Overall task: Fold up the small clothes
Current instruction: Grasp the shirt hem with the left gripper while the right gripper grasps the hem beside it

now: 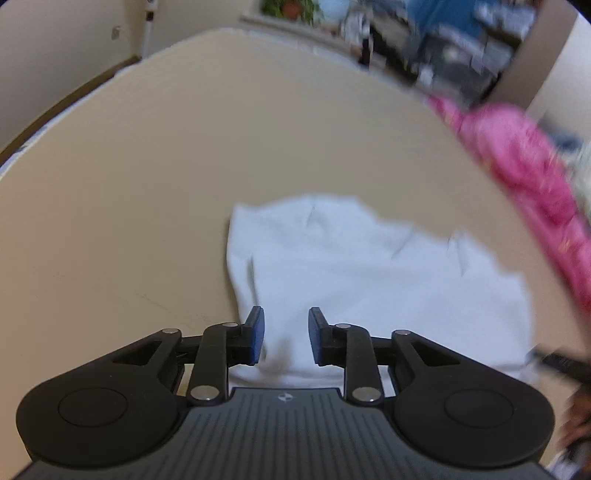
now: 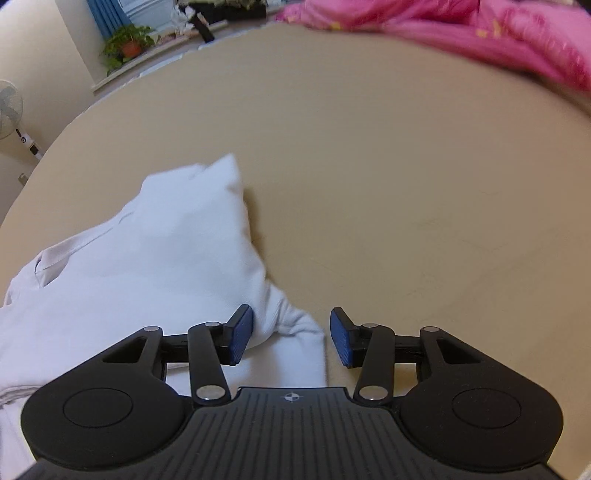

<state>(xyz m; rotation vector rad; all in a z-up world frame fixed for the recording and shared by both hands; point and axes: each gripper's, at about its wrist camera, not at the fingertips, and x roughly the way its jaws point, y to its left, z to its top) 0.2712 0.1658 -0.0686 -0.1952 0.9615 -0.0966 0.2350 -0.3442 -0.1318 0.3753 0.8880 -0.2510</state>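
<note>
The left tongs (image 1: 286,334) stand partly open above the near edge of the small white cotton garment (image 1: 369,280), gripping nothing; the right tongs (image 2: 291,334) stand somewhat wider, straddling a bunched corner of the same garment (image 2: 147,258) without the blue pads (image 2: 242,334) pressing on it. The garment lies crumpled on the beige tabletop (image 1: 147,184), with a pink patterned quilt (image 2: 480,33) at the far edge. Risk: closing on bunched fabric may seize several layers, dragging the cloth askew and skewing the fold.
</note>
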